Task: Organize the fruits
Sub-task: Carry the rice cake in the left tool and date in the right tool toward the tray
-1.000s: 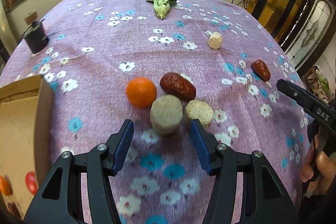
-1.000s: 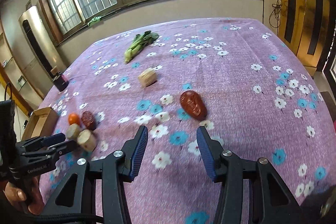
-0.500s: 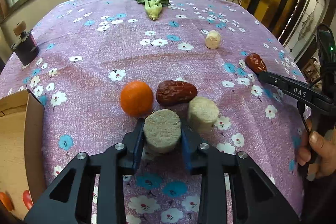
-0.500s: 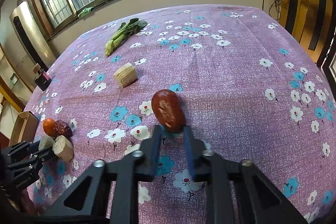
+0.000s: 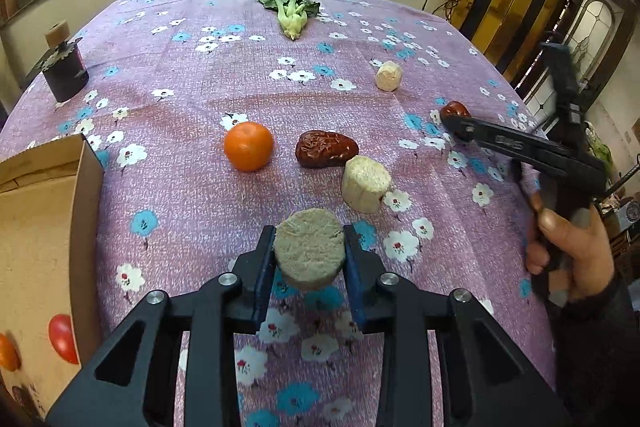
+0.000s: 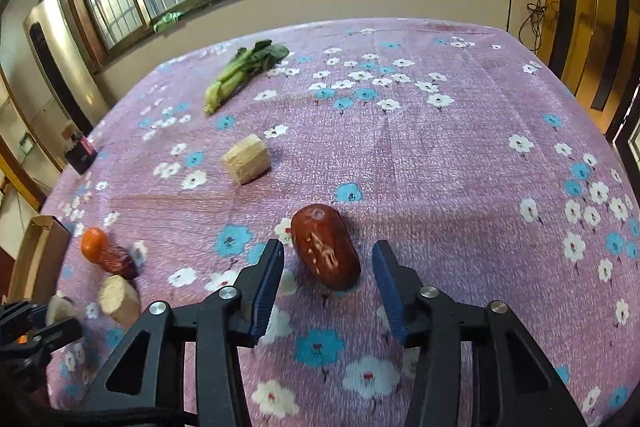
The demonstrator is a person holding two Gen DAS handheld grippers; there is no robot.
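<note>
Two grippers: the left gripper (image 5: pixel 309 259) clamps a sugarcane chunk (image 5: pixel 309 251) above the tablecloth (image 5: pixel 180 167); the right gripper (image 6: pixel 328 275) gapes around a red date (image 6: pixel 325 251). Farther left, the cardboard box (image 5: pixel 44 227) waits; a loose pinch could drop the chunk.
</note>
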